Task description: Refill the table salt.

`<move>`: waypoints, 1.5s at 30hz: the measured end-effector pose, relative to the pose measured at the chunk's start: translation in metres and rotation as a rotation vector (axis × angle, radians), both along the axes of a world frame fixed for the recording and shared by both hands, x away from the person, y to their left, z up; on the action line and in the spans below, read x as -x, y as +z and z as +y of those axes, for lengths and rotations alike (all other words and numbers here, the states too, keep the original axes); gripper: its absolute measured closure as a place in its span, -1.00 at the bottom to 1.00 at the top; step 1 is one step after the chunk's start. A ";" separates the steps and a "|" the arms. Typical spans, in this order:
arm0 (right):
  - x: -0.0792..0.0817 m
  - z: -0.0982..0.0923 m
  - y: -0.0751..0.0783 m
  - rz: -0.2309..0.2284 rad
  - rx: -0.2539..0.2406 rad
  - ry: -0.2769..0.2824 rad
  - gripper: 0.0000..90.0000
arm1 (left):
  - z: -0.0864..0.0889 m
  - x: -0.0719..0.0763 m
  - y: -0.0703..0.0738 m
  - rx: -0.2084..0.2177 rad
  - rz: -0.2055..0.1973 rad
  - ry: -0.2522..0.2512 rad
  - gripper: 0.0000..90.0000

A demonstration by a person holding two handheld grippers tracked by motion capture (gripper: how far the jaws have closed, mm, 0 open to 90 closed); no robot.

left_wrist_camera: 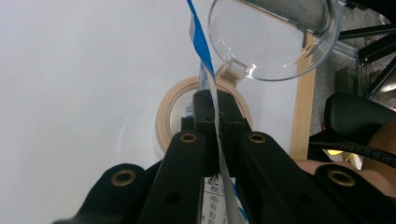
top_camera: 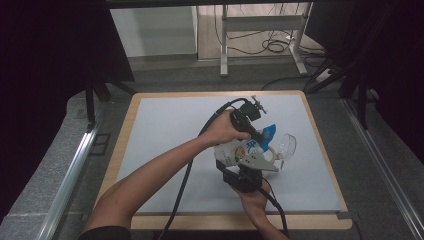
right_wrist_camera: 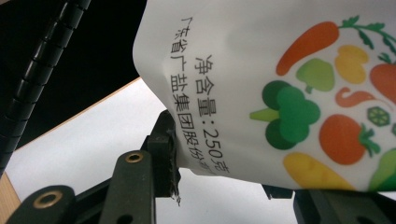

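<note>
Pinching the pouch's [top_camera: 240, 151] blue top, the left gripper [left_wrist_camera: 217, 122] is clamped tight; right gripper [right_wrist_camera: 219, 161] grasps its bottom over the jar [left_wrist_camera: 273, 39]

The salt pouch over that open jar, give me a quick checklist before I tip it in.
1. Left gripper clamped on the pouch top edge: ok.
2. Right gripper pressing the pouch's lower body: ok.
3. Jar lid swung open: ok.
4. Pouch top edge lined up over the jar mouth: ok.
5. Pouch already torn open: cannot tell.
6. Jar standing steady on the table: cannot tell.
</note>
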State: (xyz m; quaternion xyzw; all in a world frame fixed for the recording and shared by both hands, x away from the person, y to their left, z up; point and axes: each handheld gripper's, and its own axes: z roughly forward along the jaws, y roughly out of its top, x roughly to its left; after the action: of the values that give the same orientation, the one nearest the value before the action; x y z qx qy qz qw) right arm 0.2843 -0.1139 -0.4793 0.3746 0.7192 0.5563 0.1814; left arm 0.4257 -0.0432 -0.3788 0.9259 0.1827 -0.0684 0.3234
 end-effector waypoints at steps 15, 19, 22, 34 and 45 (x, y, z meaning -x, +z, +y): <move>-0.001 0.000 0.000 0.000 -0.003 0.001 0.25 | 0.000 0.000 0.000 0.005 0.001 0.000 1.00; -0.001 0.000 0.000 -0.002 -0.003 0.000 0.25 | 0.001 0.000 0.000 0.006 0.003 0.001 1.00; -0.001 0.000 0.000 -0.001 -0.003 0.000 0.25 | 0.001 0.000 0.000 0.004 0.003 0.000 1.00; -0.001 0.000 0.001 -0.002 -0.005 0.002 0.25 | 0.000 -0.001 0.001 -0.001 0.004 -0.007 1.00; 0.000 0.000 0.004 0.002 -0.019 -0.005 0.25 | -0.002 -0.002 0.004 -0.013 0.005 -0.020 1.00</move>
State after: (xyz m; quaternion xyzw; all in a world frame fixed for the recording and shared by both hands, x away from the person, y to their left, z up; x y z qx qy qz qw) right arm 0.2838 -0.1139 -0.4751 0.3787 0.7130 0.5624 0.1786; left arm 0.4280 -0.0448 -0.3751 0.9296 0.1746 -0.0729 0.3163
